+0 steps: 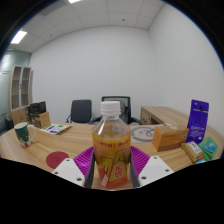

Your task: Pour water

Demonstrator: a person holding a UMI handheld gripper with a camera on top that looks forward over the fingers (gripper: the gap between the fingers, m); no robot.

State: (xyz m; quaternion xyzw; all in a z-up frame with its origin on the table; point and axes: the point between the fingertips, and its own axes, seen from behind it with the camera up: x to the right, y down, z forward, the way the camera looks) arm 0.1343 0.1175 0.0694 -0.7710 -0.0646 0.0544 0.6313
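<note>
Wooden worktop (60, 148) is carrying clutter. Orange box (169, 138) is sitting on it, with a purple carton (197, 120) standing just behind the box and green packets (209, 148) lying beside the box. Two black office chairs (115, 105) are standing behind the worktop. Dark items and a cup (22, 134) are sitting at the worktop's far side from the box. Shelf unit (15, 92) is standing against the wall behind that side.

Bottle (111, 148): clear glossy plastic, white cap, paper-like label. Table (40, 150): smooth wood.
</note>
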